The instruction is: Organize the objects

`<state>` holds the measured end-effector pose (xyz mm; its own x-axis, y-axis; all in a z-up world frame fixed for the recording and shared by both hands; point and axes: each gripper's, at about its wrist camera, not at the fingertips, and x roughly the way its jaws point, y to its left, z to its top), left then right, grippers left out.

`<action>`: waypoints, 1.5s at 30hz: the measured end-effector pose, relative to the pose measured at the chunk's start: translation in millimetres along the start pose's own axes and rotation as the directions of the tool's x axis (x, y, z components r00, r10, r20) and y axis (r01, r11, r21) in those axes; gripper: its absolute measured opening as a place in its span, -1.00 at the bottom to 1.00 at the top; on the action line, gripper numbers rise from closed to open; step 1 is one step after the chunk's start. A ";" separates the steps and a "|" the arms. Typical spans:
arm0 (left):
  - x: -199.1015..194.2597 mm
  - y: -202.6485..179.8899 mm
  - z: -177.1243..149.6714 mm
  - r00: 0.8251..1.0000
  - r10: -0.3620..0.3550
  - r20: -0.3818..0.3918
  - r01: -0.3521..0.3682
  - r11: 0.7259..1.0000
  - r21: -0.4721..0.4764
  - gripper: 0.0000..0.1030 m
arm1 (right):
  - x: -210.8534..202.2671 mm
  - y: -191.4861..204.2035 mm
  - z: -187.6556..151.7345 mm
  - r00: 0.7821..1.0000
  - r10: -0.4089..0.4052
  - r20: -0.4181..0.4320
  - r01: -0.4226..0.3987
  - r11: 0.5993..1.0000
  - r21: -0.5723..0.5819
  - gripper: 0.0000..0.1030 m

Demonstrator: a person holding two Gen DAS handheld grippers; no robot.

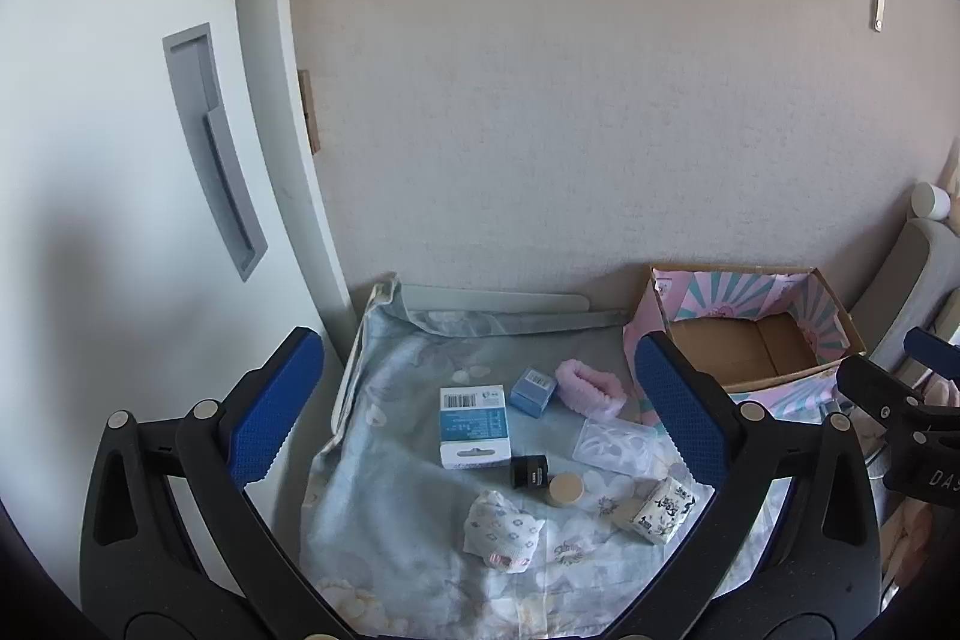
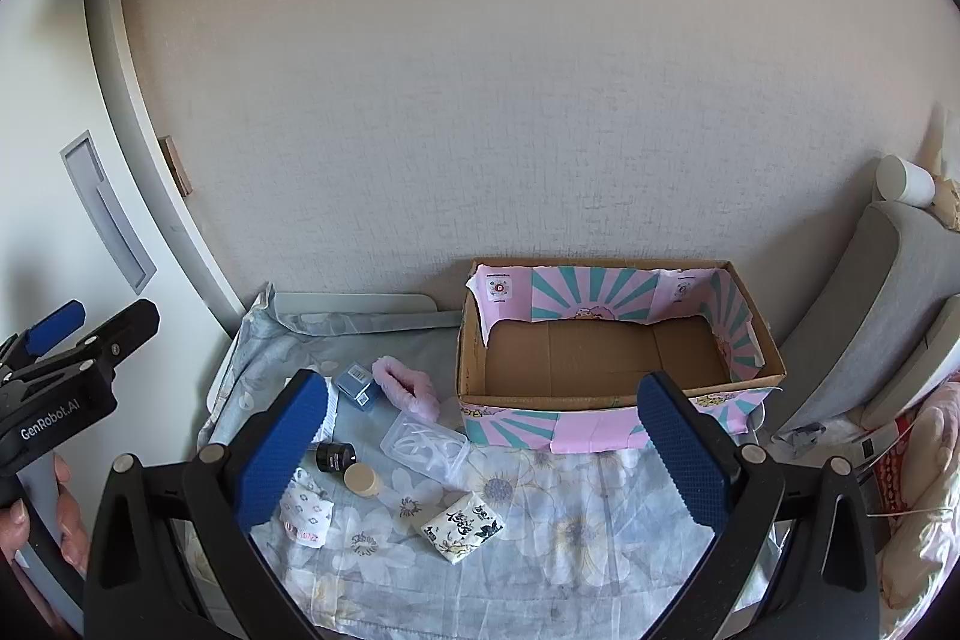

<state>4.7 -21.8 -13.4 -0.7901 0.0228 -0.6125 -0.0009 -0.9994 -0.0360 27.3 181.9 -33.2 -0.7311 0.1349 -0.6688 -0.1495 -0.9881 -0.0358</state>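
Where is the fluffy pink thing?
The fluffy pink band lies on the flowery cloth, between the small blue box and the cardboard box.

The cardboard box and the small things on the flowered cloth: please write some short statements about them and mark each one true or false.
1. The cardboard box holds no items. True.
2. The pink fluffy band lies inside the box. False: it lies on the flowered cloth, left of the box.
3. The left gripper is shut on the white and blue carton. False: its fingers are wide apart and hold nothing.
4. The black jar is next to the beige round lid. True.
5. The right gripper is open. True.
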 end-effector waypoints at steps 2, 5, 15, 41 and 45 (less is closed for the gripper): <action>0.0 -0.8 0.5 1.000 0.001 0.000 -0.001 1.000 0.000 0.99 | 0.7 0.3 -0.3 1.000 0.001 -0.001 -0.001 1.000 0.000 0.99; 0.2 -1.9 1.0 1.000 0.002 -0.003 -0.002 1.000 0.004 0.99 | 0.5 -0.6 -0.5 1.000 0.000 -0.002 0.000 1.000 0.000 0.99; -2.9 -3.5 -3.0 1.000 -0.019 -0.014 0.019 1.000 0.007 1.00 | -0.2 -1.3 0.1 1.000 -0.009 0.001 0.009 1.000 0.008 0.99; -12.5 1.7 -1.1 1.000 -0.007 0.007 0.007 1.000 -0.011 1.00 | -7.5 3.3 1.3 1.000 0.007 0.026 -0.007 1.000 0.002 0.99; -13.4 1.5 -0.8 1.000 -0.010 0.001 0.010 1.000 -0.015 1.00 | -7.9 2.8 0.8 1.000 0.010 0.027 -0.010 1.000 -0.001 0.99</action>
<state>15.7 -23.6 -5.9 -0.7907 0.0325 -0.6113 0.0009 -0.9985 -0.0542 32.1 178.2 -27.4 -0.7505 0.1266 -0.6486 -0.1411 -0.9895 -0.0298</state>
